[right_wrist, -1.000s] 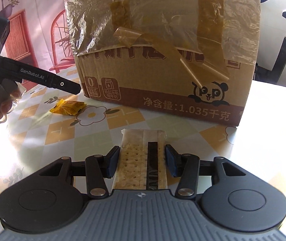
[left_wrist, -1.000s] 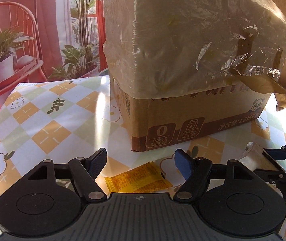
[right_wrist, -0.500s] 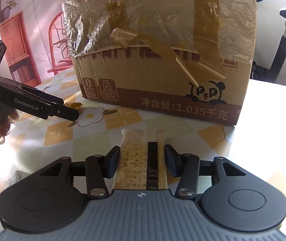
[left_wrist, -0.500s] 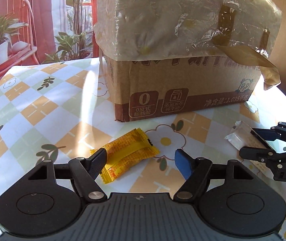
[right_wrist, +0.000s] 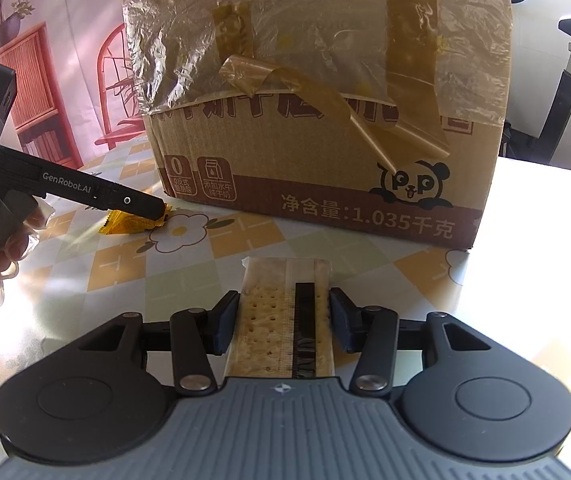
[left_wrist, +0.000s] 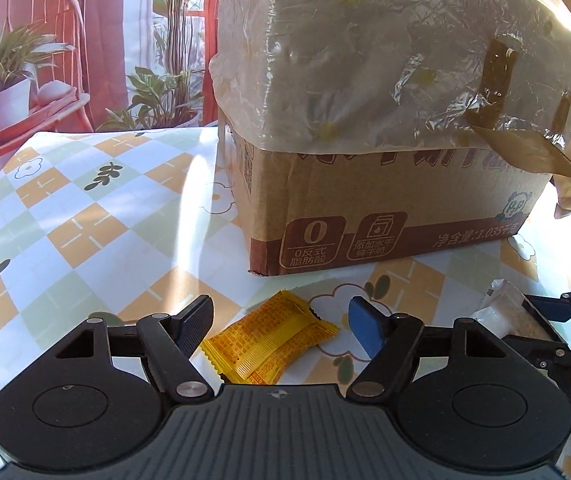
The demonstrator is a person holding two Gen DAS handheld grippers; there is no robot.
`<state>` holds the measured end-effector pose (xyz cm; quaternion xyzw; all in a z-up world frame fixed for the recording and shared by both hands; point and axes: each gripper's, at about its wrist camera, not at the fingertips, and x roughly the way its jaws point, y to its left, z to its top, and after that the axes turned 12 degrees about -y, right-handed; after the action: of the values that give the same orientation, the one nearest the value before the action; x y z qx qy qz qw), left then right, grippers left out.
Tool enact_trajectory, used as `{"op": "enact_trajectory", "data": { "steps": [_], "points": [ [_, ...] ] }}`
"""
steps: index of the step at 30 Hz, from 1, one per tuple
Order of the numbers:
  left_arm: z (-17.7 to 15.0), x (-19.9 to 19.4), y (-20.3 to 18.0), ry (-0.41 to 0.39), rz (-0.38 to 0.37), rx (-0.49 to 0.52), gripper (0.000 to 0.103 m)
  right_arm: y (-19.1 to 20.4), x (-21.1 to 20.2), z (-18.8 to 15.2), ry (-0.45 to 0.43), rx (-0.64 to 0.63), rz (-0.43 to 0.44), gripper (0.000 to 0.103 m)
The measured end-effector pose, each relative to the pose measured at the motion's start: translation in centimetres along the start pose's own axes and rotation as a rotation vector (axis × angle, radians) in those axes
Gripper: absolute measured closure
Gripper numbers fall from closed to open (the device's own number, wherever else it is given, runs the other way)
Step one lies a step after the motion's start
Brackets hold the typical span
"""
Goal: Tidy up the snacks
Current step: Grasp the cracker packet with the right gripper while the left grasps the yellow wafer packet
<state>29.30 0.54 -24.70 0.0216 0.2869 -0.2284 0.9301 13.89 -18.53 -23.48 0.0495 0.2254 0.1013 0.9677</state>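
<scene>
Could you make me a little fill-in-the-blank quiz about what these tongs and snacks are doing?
1. The left tongs straddle a ____ snack packet on the tablecloth.
2. The right tongs are shut on a ____ packet.
3. The cardboard box shows a cartoon ____.

Missing words: yellow; cracker; panda

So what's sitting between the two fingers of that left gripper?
A yellow snack packet lying on the tablecloth, untouched by the open left gripper; left wrist view.
</scene>
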Motion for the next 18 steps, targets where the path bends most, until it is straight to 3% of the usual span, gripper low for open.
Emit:
{"op": "enact_trajectory", "data": {
  "steps": [6,9,16,18],
  "points": [
    [-1.0,-1.0,-0.3,0.009,-0.032,-0.009,0.027,0.0,0.0,0.0,0.0,0.0,0.0,0.052],
    [-1.5,-1.5,-0.8,0.005,-0.014,0.01,0.027,0.0,0.0,0.0,0.0,0.0,0.0,0.052],
    [-1.1,-0.9,-0.4,-0.041,0.067,-0.054,0.04,0.0,0.0,0.0,0.0,0.0,0.0,0.052],
    [-1.1,-0.9,-0.6,-0.042,0.097,-0.032,0.05,0.0,0.0,0.0,0.0,0.0,0.0,0.052]
  ]
}}
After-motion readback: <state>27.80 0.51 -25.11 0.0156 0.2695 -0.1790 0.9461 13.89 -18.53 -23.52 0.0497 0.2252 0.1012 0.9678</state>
